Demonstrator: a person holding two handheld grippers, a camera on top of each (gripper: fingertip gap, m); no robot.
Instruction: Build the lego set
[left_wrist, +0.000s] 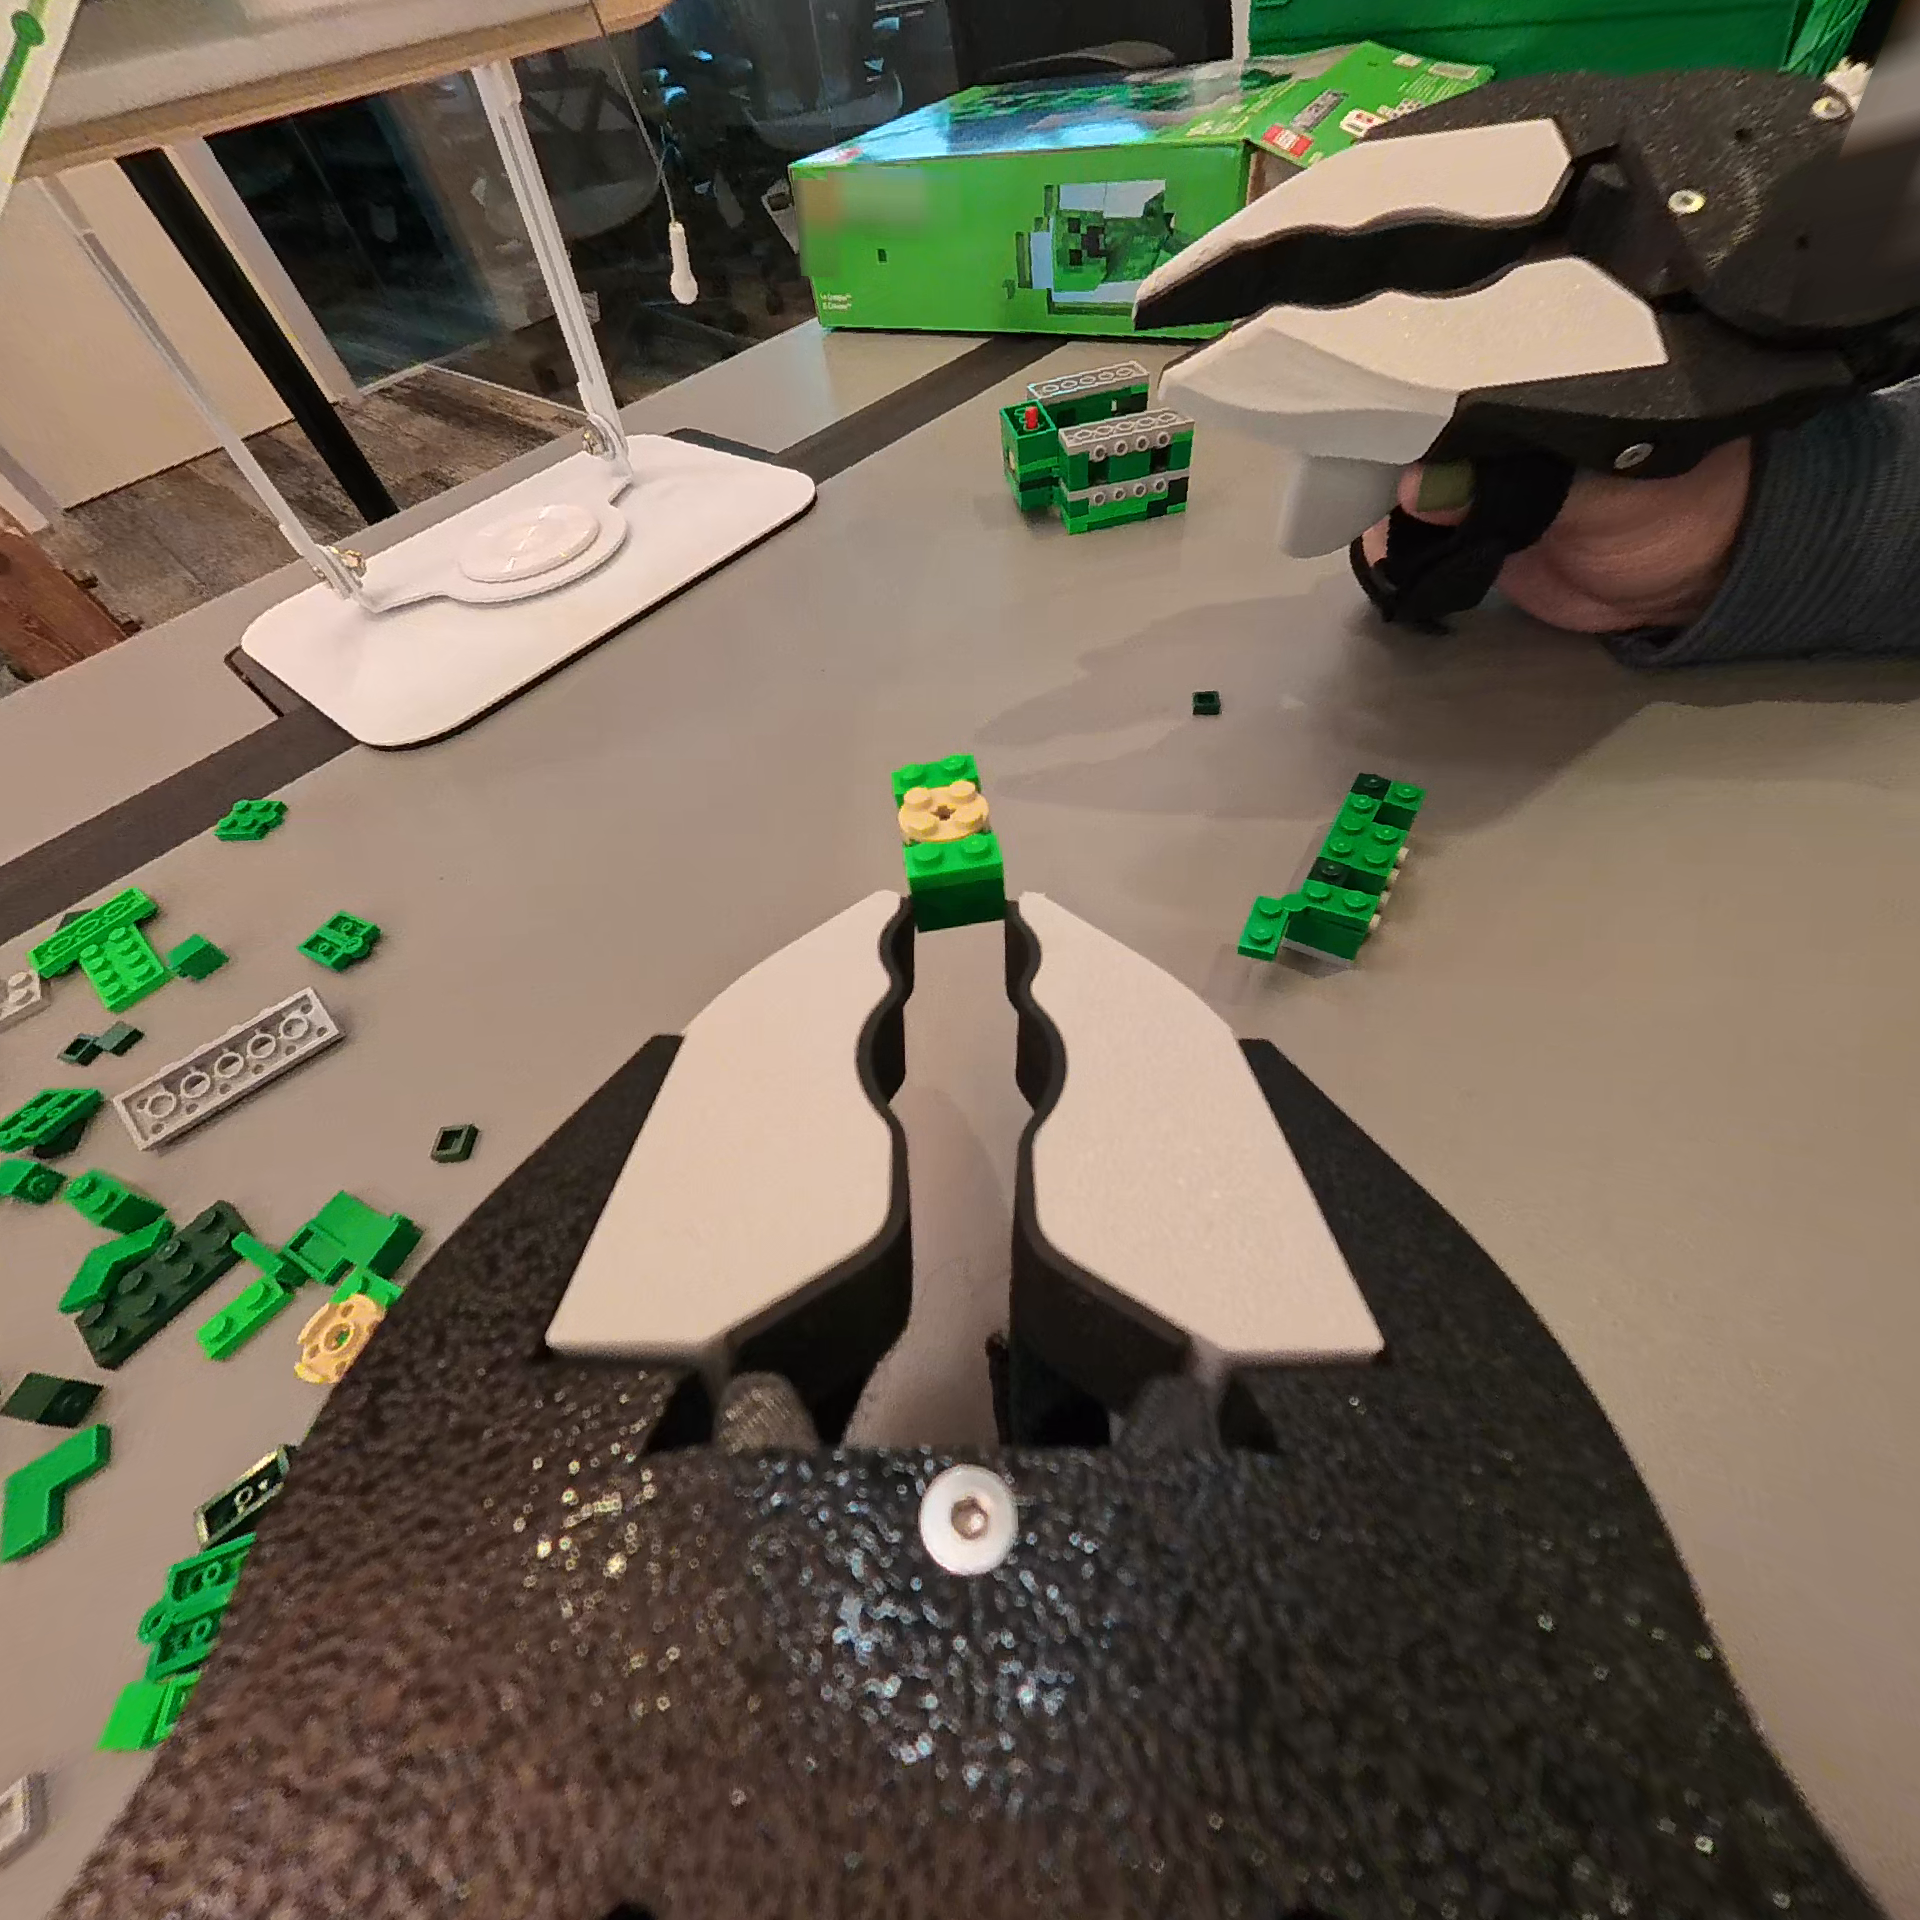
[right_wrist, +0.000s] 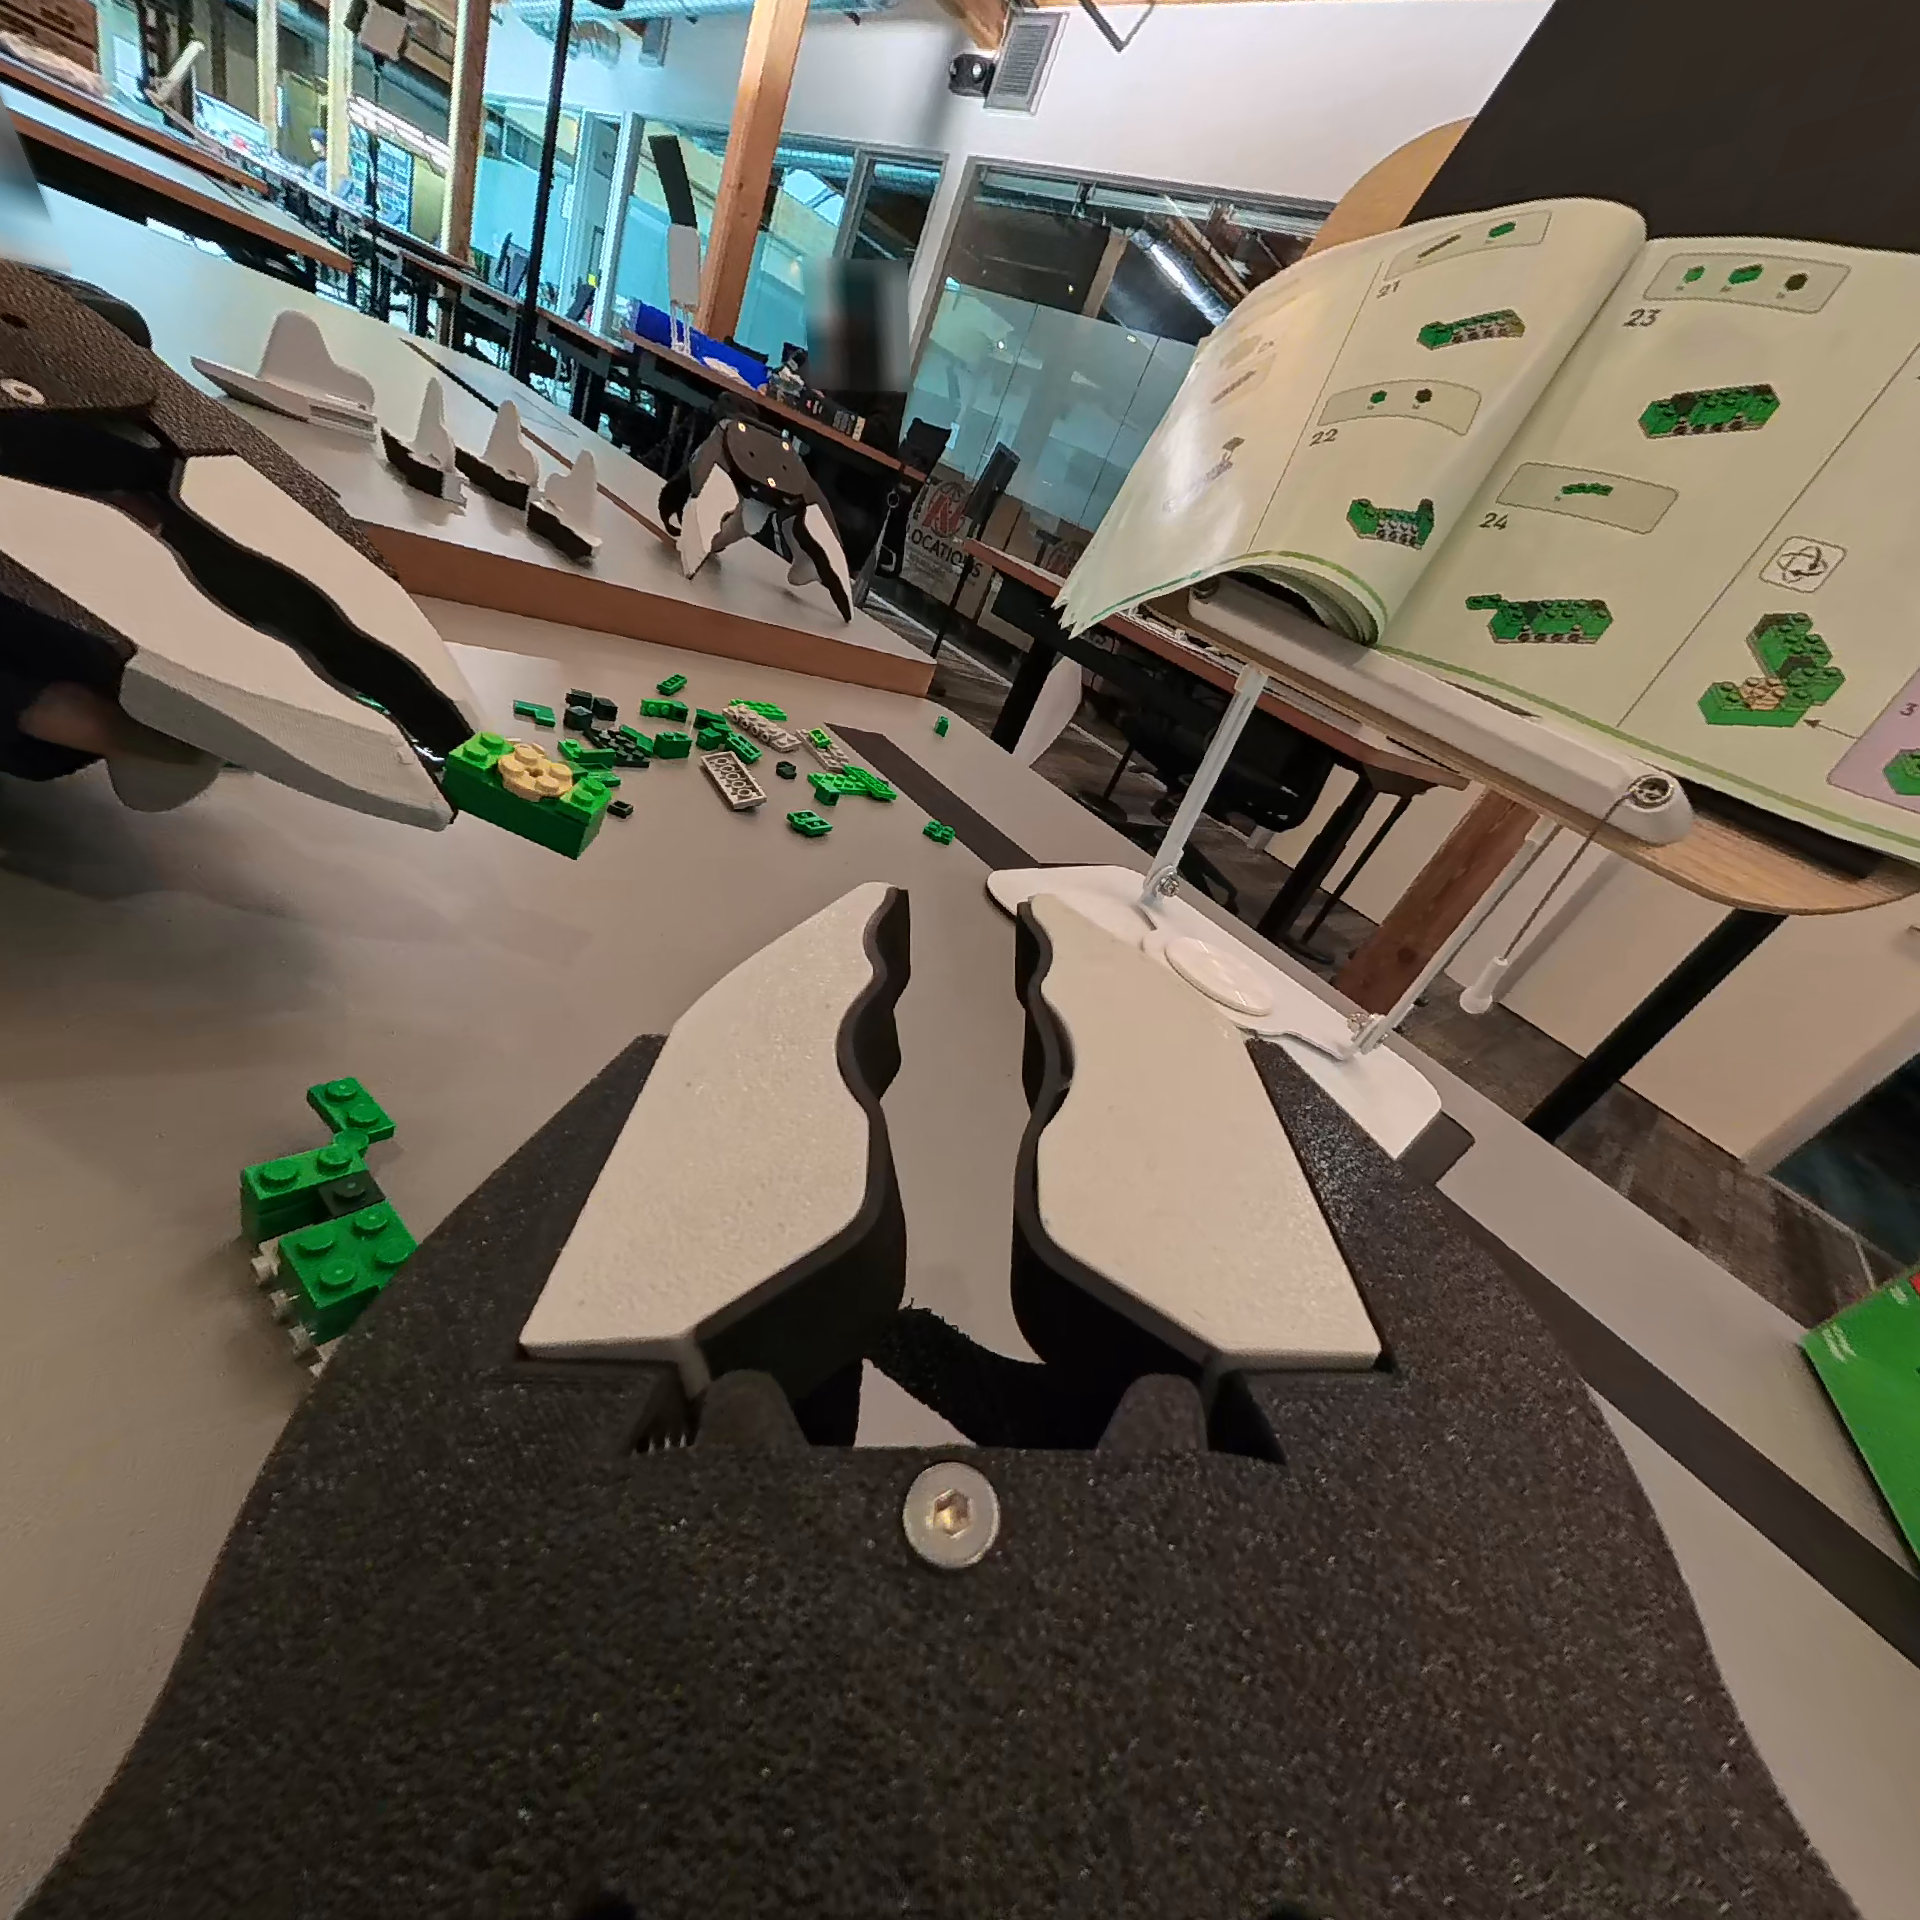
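My left gripper (left_wrist: 958, 910) is shut on a small green brick stack (left_wrist: 951, 847) with a tan round plate on top, gripping its near end. In the right wrist view this stack (right_wrist: 525, 784) hangs tilted a little above the grey table, at the tips of the left gripper (right_wrist: 436, 774). My right gripper (right_wrist: 962, 906) is open a narrow gap and empty, above the table. In the left wrist view the right gripper (left_wrist: 1162, 343) is raised at the upper right, in a person's hand. A green stepped assembly (left_wrist: 1335, 873) lies on the table between both grippers, and shows in the right wrist view (right_wrist: 322, 1216).
Several loose green, dark green and grey pieces (left_wrist: 156, 1164) (right_wrist: 717, 743) lie at the left. A green-and-grey block build (left_wrist: 1101, 457) stands before the green set box (left_wrist: 1018, 239). An open instruction book (right_wrist: 1558, 447) rests on a white stand (left_wrist: 540, 582). A tiny dark piece (left_wrist: 1205, 703) lies alone. One gripper's finger ends stand about 12 cm off the other's.
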